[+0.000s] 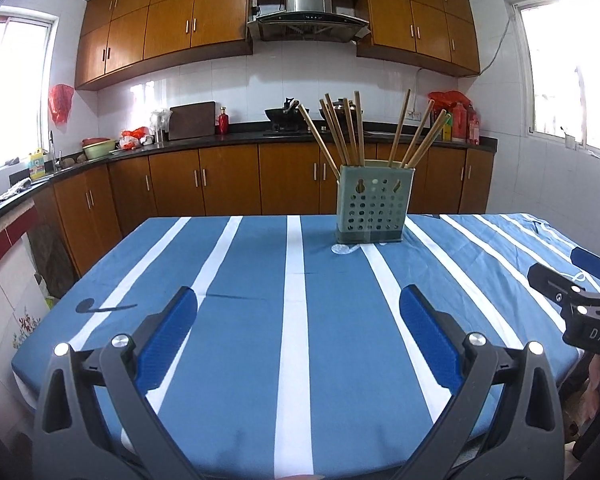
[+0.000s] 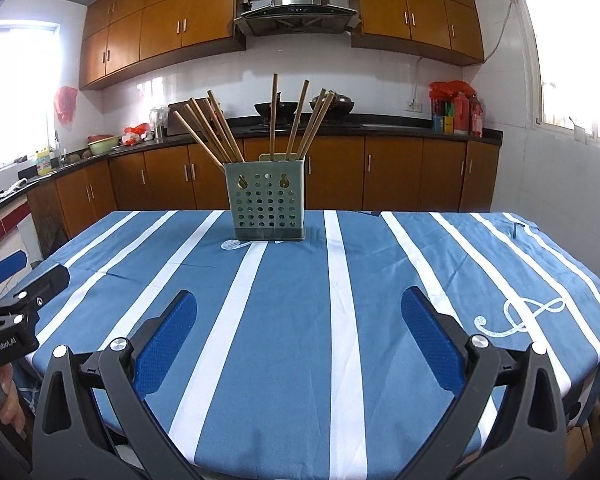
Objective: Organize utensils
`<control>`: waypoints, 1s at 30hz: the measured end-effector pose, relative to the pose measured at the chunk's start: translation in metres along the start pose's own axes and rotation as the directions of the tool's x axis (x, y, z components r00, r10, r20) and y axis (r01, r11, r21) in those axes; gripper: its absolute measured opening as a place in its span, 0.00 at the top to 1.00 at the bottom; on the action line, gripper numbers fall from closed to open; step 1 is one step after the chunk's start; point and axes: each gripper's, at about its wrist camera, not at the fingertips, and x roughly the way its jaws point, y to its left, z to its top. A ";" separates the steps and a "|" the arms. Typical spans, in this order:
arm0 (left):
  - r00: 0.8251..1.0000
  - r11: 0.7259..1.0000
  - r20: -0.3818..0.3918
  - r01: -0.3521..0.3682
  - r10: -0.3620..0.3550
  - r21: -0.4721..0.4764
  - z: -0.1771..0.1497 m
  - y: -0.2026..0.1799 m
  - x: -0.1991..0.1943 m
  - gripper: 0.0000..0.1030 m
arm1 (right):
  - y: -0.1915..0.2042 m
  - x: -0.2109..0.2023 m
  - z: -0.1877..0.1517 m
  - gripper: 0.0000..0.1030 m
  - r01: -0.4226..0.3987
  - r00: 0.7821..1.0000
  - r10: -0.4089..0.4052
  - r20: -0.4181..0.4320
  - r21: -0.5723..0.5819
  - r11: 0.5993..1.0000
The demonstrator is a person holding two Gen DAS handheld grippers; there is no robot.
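Wooden chopsticks (image 2: 220, 132) upright, fanned in holder (image 2: 266, 204)

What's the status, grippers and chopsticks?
Left gripper open, empty, above the striped tablecloth. Right gripper open, empty. Chopsticks all upright in green holder at far side of table. Nothing between grippers and holder.

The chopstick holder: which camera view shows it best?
The right wrist view shows the chopstick holder best: it stands nearer the picture's middle, its chopsticks fanned clearly apart. The left wrist view shows it whole too, but right of centre.
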 end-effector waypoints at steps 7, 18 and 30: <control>1.000 1.000 -0.009 0.005 -0.005 -0.002 -0.002 -0.001 0.002 0.04 | 0.001 0.002 -0.005 0.02 -0.005 1.000 0.005 -0.015 0.002 1.000; 1.000 1.000 -0.011 0.006 -0.007 -0.003 -0.002 -0.002 0.002 0.04 | -0.003 0.004 -0.008 0.02 0.001 1.000 0.000 -0.019 0.019 1.000; 1.000 1.000 -0.016 0.010 -0.010 -0.003 -0.003 -0.007 0.005 0.04 | -0.005 0.003 -0.009 0.02 0.005 1.000 -0.004 -0.019 0.028 1.000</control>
